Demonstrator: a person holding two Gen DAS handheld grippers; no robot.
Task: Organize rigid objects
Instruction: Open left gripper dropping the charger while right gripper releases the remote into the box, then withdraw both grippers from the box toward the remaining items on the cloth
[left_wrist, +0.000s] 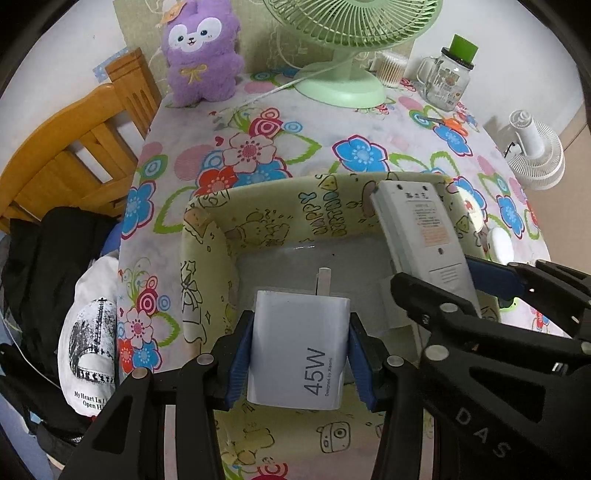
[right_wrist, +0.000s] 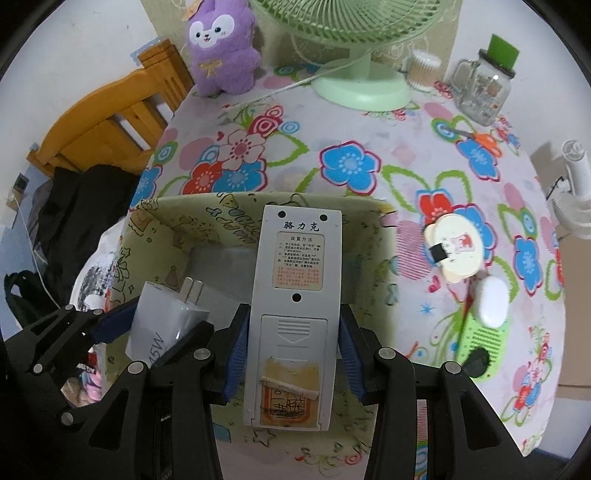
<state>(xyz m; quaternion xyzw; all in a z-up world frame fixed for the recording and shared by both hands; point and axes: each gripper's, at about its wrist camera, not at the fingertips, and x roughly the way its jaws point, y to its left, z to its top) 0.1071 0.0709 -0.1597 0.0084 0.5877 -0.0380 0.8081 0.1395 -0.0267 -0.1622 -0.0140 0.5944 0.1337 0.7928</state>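
Note:
My left gripper (left_wrist: 300, 354) is shut on a white 45W charger (left_wrist: 298, 349), prongs pointing away, held over the open yellow-green cartoon-print box (left_wrist: 207, 258). My right gripper (right_wrist: 293, 354) is shut on a grey-white remote control (right_wrist: 295, 295), back side up, also over the box (right_wrist: 155, 221). The remote (left_wrist: 421, 229) and the right gripper (left_wrist: 436, 291) show at the right in the left wrist view. The charger (right_wrist: 162, 317) and the left gripper (right_wrist: 147, 321) show at the left in the right wrist view. The box floor looks bare below them.
On the floral tablecloth (right_wrist: 351, 162) to the right lie a round cream item (right_wrist: 456, 247), a white earbud case (right_wrist: 489, 301) and a green comb-like item (right_wrist: 480, 343). A green fan (left_wrist: 343, 85), purple plush (left_wrist: 201, 55), glass jar (left_wrist: 448, 81) stand at the back. A wooden chair (left_wrist: 74, 147) is left.

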